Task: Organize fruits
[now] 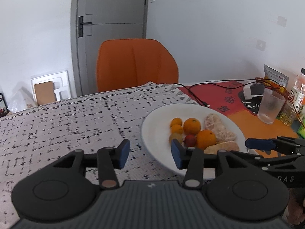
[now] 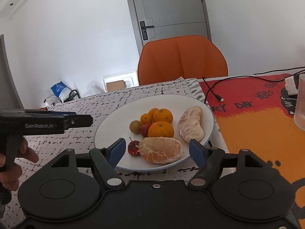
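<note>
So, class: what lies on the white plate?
On the plate: two peeled pomelo pieces, four oranges, a brownish round fruit and two small red fruits. Anything beneath the pile is hidden.

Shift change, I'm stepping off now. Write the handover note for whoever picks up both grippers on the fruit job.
Left gripper: open, empty, over the tablecloth at the plate's left edge.
Right gripper: open, empty, jaws either side of the near peeled citrus piece, not closed on it.
All fruit sits on the white plate: two big oranges, two small ones, a brownish round fruit, two small red fruits, a second peeled piece.
Done: nothing visibly sorted; none held.
Left: the sorting itself. No second dish in view. Mind the glass and cable on the right.
</note>
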Tool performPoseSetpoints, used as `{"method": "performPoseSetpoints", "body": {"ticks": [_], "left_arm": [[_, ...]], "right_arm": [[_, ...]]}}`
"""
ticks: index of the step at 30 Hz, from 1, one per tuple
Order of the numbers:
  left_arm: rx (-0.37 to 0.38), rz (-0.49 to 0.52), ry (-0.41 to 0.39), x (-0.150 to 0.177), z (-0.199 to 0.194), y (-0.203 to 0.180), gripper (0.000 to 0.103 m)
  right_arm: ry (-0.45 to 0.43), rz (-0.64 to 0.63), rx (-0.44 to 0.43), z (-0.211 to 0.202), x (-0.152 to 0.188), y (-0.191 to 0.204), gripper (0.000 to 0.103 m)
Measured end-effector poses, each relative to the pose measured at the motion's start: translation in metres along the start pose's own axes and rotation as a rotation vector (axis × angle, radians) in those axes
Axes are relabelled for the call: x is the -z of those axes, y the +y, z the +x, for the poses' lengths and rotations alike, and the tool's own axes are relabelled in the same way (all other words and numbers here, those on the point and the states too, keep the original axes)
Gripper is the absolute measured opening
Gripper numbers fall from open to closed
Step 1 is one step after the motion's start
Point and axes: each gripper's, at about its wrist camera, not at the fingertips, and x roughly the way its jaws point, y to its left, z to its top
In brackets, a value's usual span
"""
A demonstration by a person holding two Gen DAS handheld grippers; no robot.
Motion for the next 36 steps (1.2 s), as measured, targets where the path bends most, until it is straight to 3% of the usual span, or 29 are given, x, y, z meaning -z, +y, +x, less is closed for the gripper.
{"method": "performPoseSetpoints", "body": {"ticks": [6,11,17,23,36], "left_arm": [[-0.042,-0.022,0.001,0.006,-0.014,0.012,0.052],[-0.088,-0.036,-0.019,0.01,-0.03,0.019,0.081],[-0.144,-0.017,-0.039,0.015,-0.05,0.022,0.093],[-0.152,-0.024,-0.035,0.017,-0.071,0.028,0.096],[-0.161,-0.091,-0.07,0.027,-0.113,0.046,0.098]], "right_arm": [[-0.008,0.008,-0.013,-0.003,0.002,0.009,0.073],[-0.012,0.013,-0.029,-0.007,0.0,0.016,0.078],[-0.026,-0.001,-0.045,-0.017,-0.001,0.031,0.092],[-0.024,0.011,-0.048,-0.023,-0.003,0.04,0.103],[-0.017,-0.012,-0.047,-0.044,-0.004,0.068,0.103]]}}
